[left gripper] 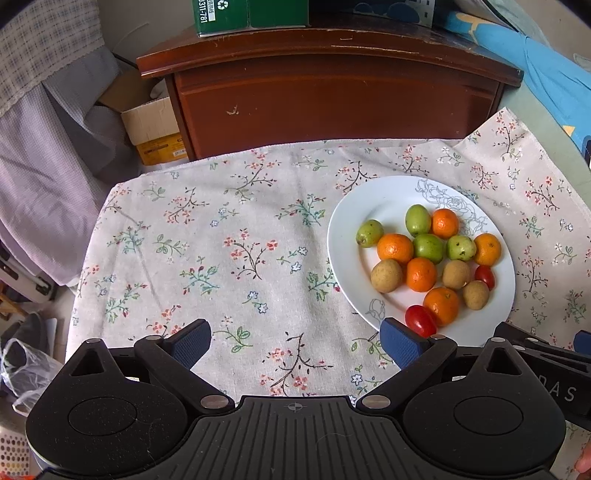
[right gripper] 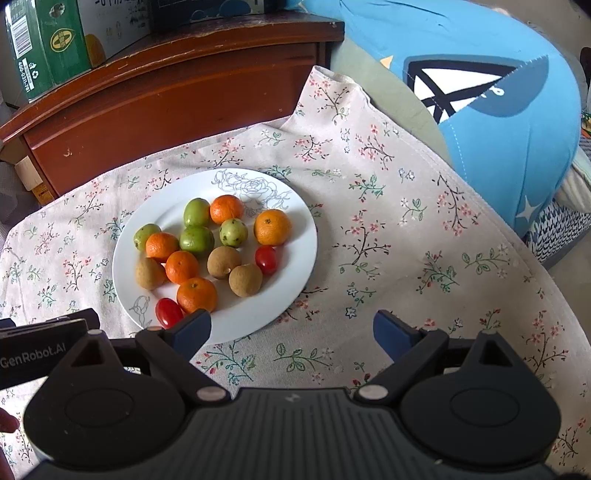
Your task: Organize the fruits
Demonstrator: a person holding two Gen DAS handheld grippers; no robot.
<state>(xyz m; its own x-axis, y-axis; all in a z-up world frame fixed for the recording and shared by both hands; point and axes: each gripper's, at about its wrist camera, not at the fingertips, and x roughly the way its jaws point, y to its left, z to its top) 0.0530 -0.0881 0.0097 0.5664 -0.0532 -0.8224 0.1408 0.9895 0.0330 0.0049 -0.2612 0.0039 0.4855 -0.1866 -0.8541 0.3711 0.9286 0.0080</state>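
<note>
A floral tablecloth (right gripper: 388, 236) covers the table, with a dark wooden cabinet (left gripper: 332, 99) standing beyond its far edge and a green carton (left gripper: 251, 13) on top of that. To the far right, a blue cushion (right gripper: 498, 92) leans beside the cloth.

On the cloth sits a white plate (right gripper: 236, 317) with a grey rose outline on its far rim; it lies right of centre in the left wrist view and left of centre in the right wrist view. All the fruit is piled on it, touching or just beside one another: five small oranges (right gripper: 272, 227), glossy and bright; four green fruits (right gripper: 197, 211), one of them speckled with dark spots; three dull brown round fruits (right gripper: 245, 280) with rough skin; and two red cherry tomatoes (right gripper: 169, 312), one at the plate's near edge and one towards its right side.

The left gripper (left gripper: 295, 339) hangs over bare cloth, left of the plate, jaws spread wide and holding nothing. The right gripper (right gripper: 291, 328) is likewise spread and empty, its left finger over the plate's near rim beside the near tomato.
</note>
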